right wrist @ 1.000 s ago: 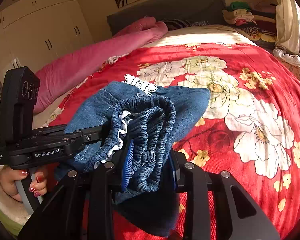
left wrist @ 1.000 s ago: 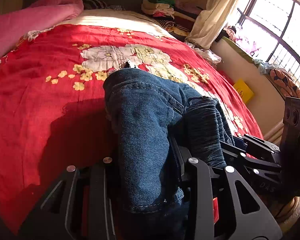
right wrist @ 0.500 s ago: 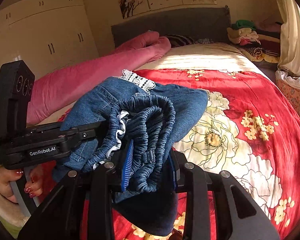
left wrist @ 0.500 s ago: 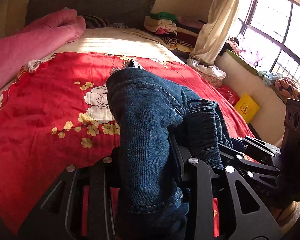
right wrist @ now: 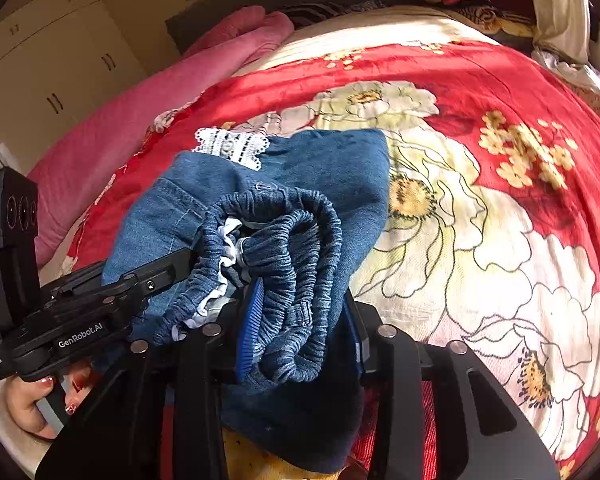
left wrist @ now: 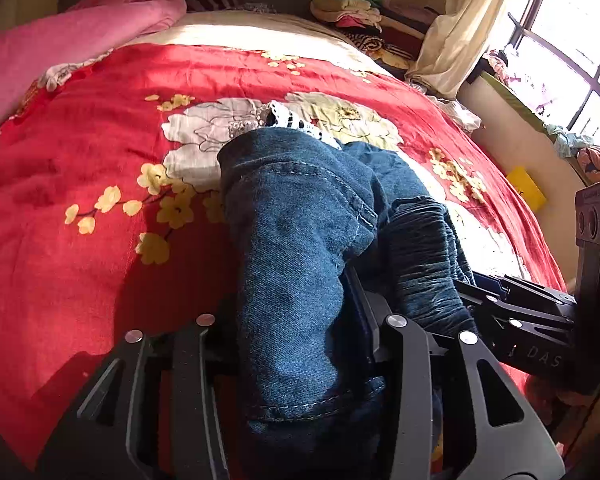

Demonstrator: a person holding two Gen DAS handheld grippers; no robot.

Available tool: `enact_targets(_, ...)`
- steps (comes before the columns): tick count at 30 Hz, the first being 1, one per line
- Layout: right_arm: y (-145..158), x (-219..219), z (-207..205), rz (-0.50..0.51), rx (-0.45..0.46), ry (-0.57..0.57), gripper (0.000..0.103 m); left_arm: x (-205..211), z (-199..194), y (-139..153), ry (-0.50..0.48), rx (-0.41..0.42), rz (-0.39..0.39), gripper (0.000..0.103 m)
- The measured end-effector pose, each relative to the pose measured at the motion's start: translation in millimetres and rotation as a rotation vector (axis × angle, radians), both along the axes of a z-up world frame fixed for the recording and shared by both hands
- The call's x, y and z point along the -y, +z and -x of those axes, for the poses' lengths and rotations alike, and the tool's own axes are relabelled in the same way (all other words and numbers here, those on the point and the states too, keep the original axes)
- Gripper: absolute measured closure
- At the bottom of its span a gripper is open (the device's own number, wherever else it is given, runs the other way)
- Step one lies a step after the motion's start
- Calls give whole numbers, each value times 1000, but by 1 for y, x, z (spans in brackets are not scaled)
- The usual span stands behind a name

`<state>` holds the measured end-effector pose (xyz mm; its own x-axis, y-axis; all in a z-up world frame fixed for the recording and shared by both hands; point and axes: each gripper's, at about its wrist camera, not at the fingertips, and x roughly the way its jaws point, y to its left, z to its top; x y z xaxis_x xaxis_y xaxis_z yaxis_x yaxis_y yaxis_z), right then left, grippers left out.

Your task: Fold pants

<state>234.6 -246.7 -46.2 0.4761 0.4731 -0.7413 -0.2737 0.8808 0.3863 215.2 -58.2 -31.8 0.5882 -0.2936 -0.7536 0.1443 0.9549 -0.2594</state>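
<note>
The blue denim pants [left wrist: 300, 232] with a white lace trim [left wrist: 296, 120] hang bunched over the red floral bedspread [left wrist: 80, 160]. My left gripper [left wrist: 296, 320] is shut on a denim fold of the pants. My right gripper [right wrist: 296, 320] is shut on the gathered elastic waistband [right wrist: 284, 240] of the pants [right wrist: 332, 164]. The two grippers are close side by side: the right gripper shows at the right of the left wrist view [left wrist: 520, 312], and the left gripper shows at the left of the right wrist view [right wrist: 100, 300]. The pants' far end rests on the bed.
A pink blanket [left wrist: 60, 48] lies along the bed's left side. Stacked clothes [left wrist: 352, 8] sit by the headboard, with a curtain [left wrist: 460, 32] and window to the right. White wardrobes [right wrist: 40, 60] stand to the left of the bed [right wrist: 500, 120].
Both grippers first rose with the pants, then tilted back down towards the bed. The lace-trimmed end now lies lower on the bedspread. The grips have not changed.
</note>
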Motion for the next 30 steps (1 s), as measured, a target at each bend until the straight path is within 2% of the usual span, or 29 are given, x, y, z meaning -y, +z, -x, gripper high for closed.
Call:
enact_targets(1, -3, 4, -1, -22, -17, -15, 51, -3, -1, -3, 6, -12, 6, 61)
enact_targets(2, -7, 8, -2, -52, -34, -25, 51, -5, -2, -6, 11, -23, 12, 56)
enact_targets(4, -9, 12, 3, -81, -44, -36, 49, -9, -2, -10, 17, -29, 25, 52)
enact_targets(8, -6, 9, 6, -49, -28, -37, 47, -9, 1, -9, 14, -20, 8, 50)
enact_targets(12, -4, 13, 9, -60, -29, -47, 45, -11, 3, -8, 17, -18, 6, 46)
enact_targets(19, 4, 20, 11, -59, 0, -61, 34, -14, 11, 2, 22, 3, 11, 46)
enact_targets(30, 18, 27, 23, -51, 49, -78, 32, -18, 23, 26, 39, 44, -3, 42)
